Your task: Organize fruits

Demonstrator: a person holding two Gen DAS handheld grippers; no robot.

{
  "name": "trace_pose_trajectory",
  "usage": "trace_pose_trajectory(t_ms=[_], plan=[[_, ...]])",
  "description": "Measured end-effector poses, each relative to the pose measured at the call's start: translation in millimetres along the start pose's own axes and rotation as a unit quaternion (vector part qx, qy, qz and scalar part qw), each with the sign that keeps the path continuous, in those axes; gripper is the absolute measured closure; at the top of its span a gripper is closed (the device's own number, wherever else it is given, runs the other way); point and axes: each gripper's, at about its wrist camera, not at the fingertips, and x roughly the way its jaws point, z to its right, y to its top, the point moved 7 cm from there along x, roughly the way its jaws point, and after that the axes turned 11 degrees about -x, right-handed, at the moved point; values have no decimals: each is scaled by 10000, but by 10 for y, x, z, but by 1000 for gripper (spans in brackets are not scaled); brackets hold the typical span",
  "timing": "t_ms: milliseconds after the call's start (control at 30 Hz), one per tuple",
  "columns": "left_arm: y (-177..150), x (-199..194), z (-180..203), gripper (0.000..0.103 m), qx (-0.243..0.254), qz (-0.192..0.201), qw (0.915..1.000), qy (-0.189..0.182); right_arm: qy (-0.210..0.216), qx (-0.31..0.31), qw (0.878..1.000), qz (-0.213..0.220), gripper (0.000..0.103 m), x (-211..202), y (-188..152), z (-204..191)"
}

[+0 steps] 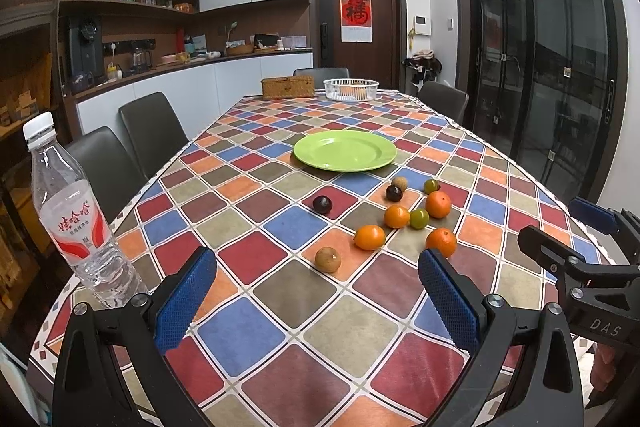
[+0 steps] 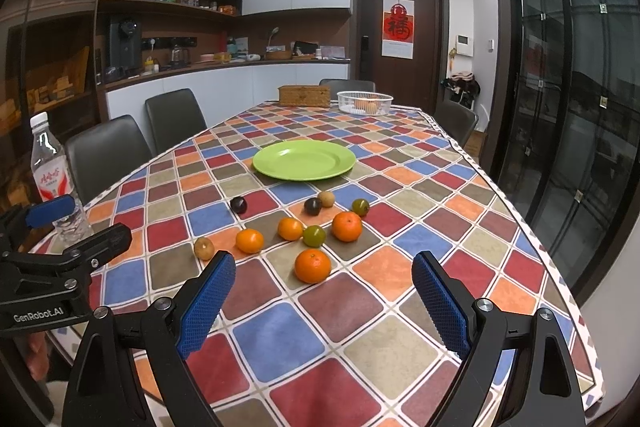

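Note:
Several small fruits lie loose on the checked tablecloth: oranges (image 2: 312, 265), green fruits (image 2: 314, 235), dark plums (image 2: 238, 205) and brown ones (image 2: 203, 248). In the left wrist view the nearest orange (image 1: 441, 242) sits by my right fingertip. An empty green plate (image 2: 304, 159) (image 1: 345, 149) lies beyond them. My left gripper (image 1: 318, 267) is open and empty near the table's front, short of a brown fruit (image 1: 328, 259). My right gripper (image 2: 324, 271) is open and empty, just short of the nearest orange.
A water bottle (image 1: 74, 223) stands at the table's left front corner. A white basket (image 1: 351, 89) with fruit and a woven box (image 1: 287, 87) stand at the far end. Chairs (image 1: 152, 131) line the left side and far end.

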Motion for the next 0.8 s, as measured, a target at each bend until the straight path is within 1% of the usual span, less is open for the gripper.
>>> trace_pose_trajectory(t_ms=[400, 433, 800], plan=[[45, 29, -71, 0, -16, -65, 10000, 22, 87, -46, 9999, -104, 12, 42, -45, -20], [-37, 58, -63, 0, -11, -78, 10000, 26, 91, -50, 9999, -116, 12, 49, -45, -18], [-194, 314, -90, 1, 21, -271, 9996, 16, 267, -144, 9988, -390, 12, 253, -141, -79]])
